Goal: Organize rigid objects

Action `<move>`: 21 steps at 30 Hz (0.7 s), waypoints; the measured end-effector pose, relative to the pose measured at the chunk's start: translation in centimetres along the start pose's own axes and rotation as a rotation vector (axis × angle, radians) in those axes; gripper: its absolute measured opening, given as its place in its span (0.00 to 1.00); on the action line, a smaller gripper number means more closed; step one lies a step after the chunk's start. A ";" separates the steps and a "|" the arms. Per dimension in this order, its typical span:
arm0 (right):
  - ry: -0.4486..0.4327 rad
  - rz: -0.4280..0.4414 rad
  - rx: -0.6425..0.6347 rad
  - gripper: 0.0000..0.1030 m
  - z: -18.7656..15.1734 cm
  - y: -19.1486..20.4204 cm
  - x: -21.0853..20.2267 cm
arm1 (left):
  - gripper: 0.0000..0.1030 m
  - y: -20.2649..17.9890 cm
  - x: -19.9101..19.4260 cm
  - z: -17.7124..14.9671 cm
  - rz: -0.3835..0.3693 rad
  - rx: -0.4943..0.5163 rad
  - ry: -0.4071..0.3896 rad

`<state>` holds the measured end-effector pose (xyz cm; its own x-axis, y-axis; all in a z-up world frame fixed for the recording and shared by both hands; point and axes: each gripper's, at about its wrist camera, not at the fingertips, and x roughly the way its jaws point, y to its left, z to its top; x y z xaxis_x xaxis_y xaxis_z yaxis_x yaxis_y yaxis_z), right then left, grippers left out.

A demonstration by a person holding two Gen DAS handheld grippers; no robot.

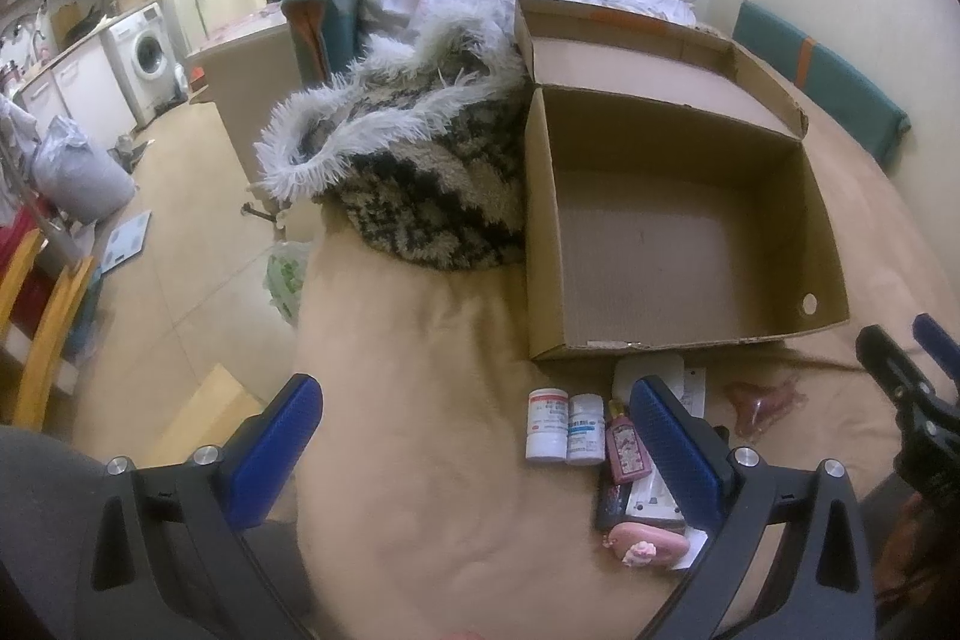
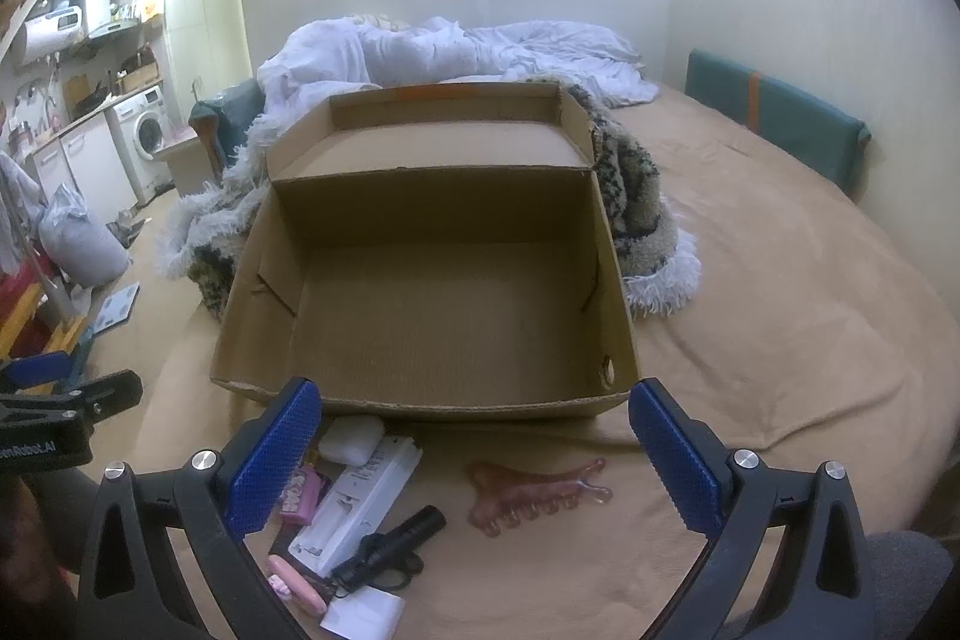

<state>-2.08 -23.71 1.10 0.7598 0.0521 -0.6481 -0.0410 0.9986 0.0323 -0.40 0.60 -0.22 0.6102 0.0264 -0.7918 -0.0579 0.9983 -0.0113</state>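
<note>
Before box (image 2: 420, 400): remote (image 2: 354, 505) long axis diagonal.

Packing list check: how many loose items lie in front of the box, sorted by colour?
White: 5, two bottles, case, remote, card
Pink: 4, perfume, hair claw, soap-shaped case, packet
Black: 1, flashlight
Total: 10

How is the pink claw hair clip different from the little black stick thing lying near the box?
The translucent pink claw hair clip is wide, with curved teeth and see-through plastic; the small black cylindrical device is slim, straight and solid dark. The clip lies alone on the tan bedcover, while the black device rests against a white flat rectangular gadget. Both lie in front of the empty cardboard box.
</note>
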 end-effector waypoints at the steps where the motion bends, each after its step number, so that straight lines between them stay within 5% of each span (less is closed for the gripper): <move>1: 0.000 0.000 0.000 1.00 0.0 0.0 0.0 | 0.99 0.0 0.0 0.0 0.004 0.001 -0.002; 21: 0.000 0.016 0.011 1.00 -0.1 0.1 -0.2 | 0.99 -0.1 0.0 0.0 0.012 0.007 -0.003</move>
<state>-2.27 -23.65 1.18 0.7591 0.0680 -0.6474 -0.0457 0.9976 0.0513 -0.35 0.53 -0.24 0.6115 0.0388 -0.7903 -0.0595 0.9982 0.0029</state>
